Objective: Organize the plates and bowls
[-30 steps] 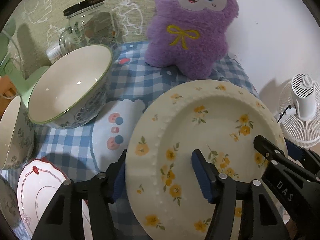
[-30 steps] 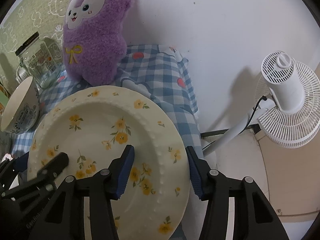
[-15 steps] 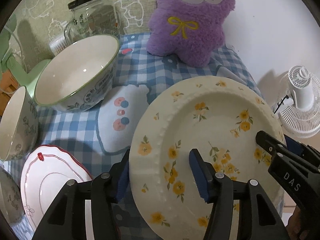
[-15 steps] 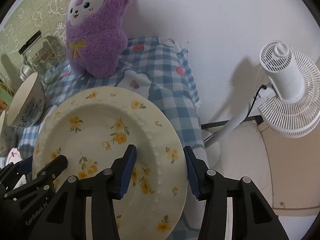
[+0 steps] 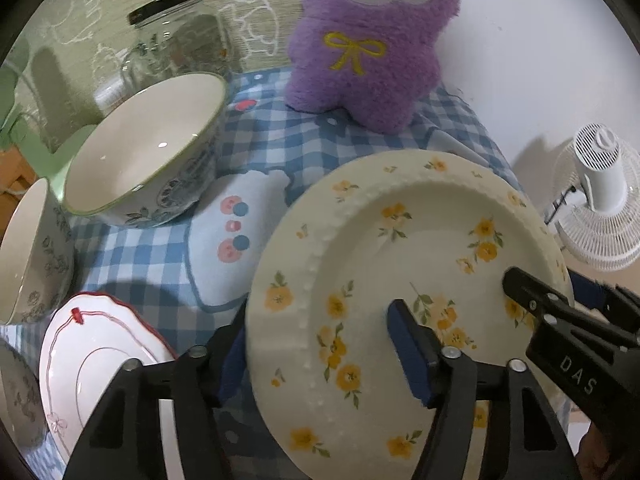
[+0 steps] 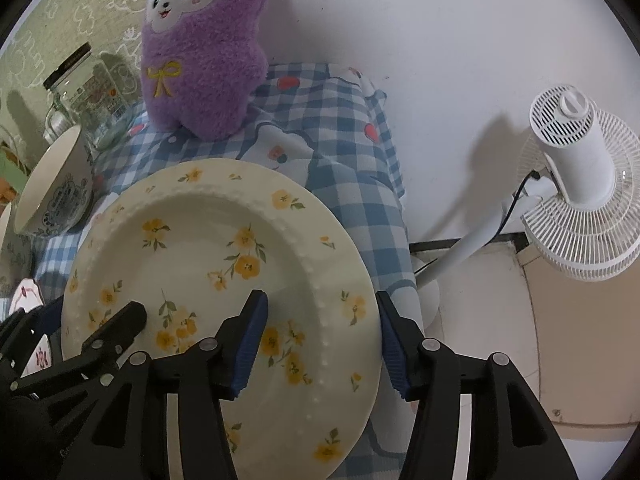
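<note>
A cream plate with yellow flowers [image 5: 400, 264] is held above the checked tablecloth by both grippers. My left gripper [image 5: 320, 344] is shut on the plate's left rim, one finger above and one below. My right gripper [image 6: 320, 340] is shut on its right rim [image 6: 240, 240]; its black finger also shows in the left wrist view [image 5: 560, 320]. A large green-rimmed bowl [image 5: 148, 148] stands at the back left, a second bowl [image 5: 28, 248] at the far left, and a white red-edged plate [image 5: 96, 360] lies at the near left.
A purple plush toy [image 5: 368, 40] and a glass jar [image 5: 176, 40] stand at the back of the table against the wall. A white fan [image 6: 576, 184] stands on the floor right of the table. The table's right edge [image 6: 392, 216] drops off under the plate.
Both grippers have lifted the flowered plate and drawn it back a little from the plush toy. More of the white plate shows at the left. The grips are unchanged.
</note>
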`<state>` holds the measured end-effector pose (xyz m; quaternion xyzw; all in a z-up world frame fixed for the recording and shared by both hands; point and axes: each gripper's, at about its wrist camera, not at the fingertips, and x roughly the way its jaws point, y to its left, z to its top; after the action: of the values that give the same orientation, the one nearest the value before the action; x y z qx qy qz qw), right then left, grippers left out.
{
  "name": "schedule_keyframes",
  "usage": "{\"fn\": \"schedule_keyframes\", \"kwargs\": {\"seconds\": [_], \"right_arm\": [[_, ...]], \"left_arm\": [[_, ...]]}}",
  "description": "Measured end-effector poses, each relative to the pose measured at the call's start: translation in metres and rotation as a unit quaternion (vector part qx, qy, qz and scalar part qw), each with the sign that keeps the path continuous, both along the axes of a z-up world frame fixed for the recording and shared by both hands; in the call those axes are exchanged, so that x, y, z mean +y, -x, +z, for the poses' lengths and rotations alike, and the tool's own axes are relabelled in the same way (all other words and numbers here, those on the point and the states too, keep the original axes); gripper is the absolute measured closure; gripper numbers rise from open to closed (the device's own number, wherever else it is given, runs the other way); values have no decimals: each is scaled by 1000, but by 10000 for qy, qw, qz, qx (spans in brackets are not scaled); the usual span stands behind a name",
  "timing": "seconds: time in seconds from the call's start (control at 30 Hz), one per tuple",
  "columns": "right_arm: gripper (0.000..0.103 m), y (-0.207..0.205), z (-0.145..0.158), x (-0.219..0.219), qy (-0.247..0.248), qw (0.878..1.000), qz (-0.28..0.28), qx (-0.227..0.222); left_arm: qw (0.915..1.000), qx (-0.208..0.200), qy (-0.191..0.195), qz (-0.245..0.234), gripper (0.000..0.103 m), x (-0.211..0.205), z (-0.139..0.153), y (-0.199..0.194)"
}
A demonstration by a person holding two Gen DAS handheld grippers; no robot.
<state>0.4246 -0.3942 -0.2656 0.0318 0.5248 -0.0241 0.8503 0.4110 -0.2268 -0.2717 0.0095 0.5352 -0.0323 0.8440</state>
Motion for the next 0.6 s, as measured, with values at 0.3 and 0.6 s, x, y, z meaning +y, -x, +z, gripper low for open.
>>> {"fn": "schedule_keyframes", "kwargs": {"seconds": [0.3, 0.6], "right_arm": [[51, 10, 6, 3, 72, 9999, -71, -11], [53, 21, 15, 2, 24, 9999, -133, -13]], "left_arm": [[10000, -41, -46, -24, 47, 3, 7, 8], [9999, -78, -88, -105, 47, 4, 16, 17]]}}
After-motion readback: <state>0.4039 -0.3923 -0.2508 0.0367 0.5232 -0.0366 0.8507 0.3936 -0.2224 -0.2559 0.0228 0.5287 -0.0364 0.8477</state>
